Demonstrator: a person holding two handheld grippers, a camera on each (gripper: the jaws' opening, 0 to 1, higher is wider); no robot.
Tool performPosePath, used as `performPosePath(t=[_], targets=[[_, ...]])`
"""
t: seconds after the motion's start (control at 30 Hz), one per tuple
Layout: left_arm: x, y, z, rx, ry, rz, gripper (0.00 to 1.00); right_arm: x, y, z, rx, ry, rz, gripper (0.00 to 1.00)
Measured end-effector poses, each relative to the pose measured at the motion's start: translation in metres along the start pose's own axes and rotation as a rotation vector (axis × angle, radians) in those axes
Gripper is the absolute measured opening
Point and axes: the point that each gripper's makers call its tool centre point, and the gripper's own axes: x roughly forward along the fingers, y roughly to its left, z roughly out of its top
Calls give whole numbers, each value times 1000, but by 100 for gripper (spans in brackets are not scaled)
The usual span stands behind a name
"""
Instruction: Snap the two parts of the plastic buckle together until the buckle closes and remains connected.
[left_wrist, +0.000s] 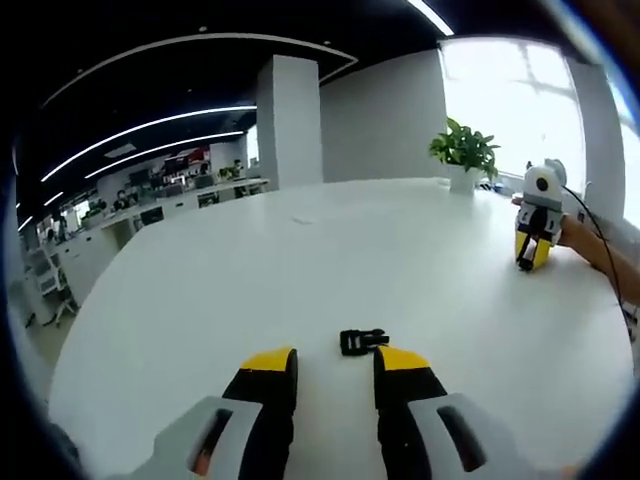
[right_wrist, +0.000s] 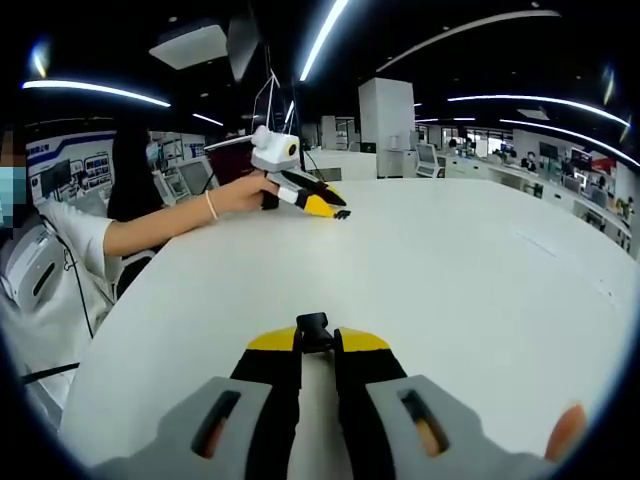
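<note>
One black buckle part (left_wrist: 362, 341) lies on the white table (left_wrist: 300, 260), just ahead of my left gripper (left_wrist: 335, 358) and close to its right yellow tip. That gripper is open, with nothing between its jaws. In the right gripper view, my right gripper (right_wrist: 317, 342) is shut on the other black buckle part (right_wrist: 314, 328), which pokes out between the yellow tips just above the table. Across the table the left gripper (right_wrist: 322, 205) points at its buckle part (right_wrist: 342, 213). The right gripper (left_wrist: 528, 258) stands far right, tips down.
A potted plant (left_wrist: 464, 150) stands at the table's far edge near a window. A person's arm (right_wrist: 160, 230) reaches in from the left and holds the left gripper. A white pillar (left_wrist: 290, 120) and office desks lie beyond the round table.
</note>
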Motion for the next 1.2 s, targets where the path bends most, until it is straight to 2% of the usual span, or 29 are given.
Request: performPosePath(t=[0.1,0.2,0.43,0.73,0.8,0.87,0.9,0.93,0.97,1.0,1.07,1.13,1.2], targets=[[2,-4,0,-7,-1,-23,28,0,0,0,0,1,0,12],[3,-14,0,0,4,-78,16,0,0,0,0,0,1,12],[5,-19,3,-4,11,-122,1,0,0,0,-1,-1,-1,12],[4,-15,6,4,15,-104,0,-1,0,1,-2,-3,-2,12],[-1,-9,14,41,-4,-46,5,0,0,1,-1,-3,-1,12],[1,-12,25,122,-29,-43,13,0,0,0,-1,-1,3,12],[2,-19,21,207,14,-88,18,0,0,1,-1,-3,4,12],[2,-20,10,278,97,-113,23,-1,0,1,0,-5,5,12],[-1,-15,-2,336,179,-106,23,-1,0,1,0,-7,4,12],[0,-25,10,327,111,-166,24,-1,-1,1,1,-8,4,12],[-3,-22,12,307,103,-153,26,1,-4,-3,11,4,3,12],[-6,-21,8,319,97,-193,30,0,-2,-3,16,6,9,12],[-3,-22,8,277,86,-252,35,-1,-2,-3,15,3,9,12]])
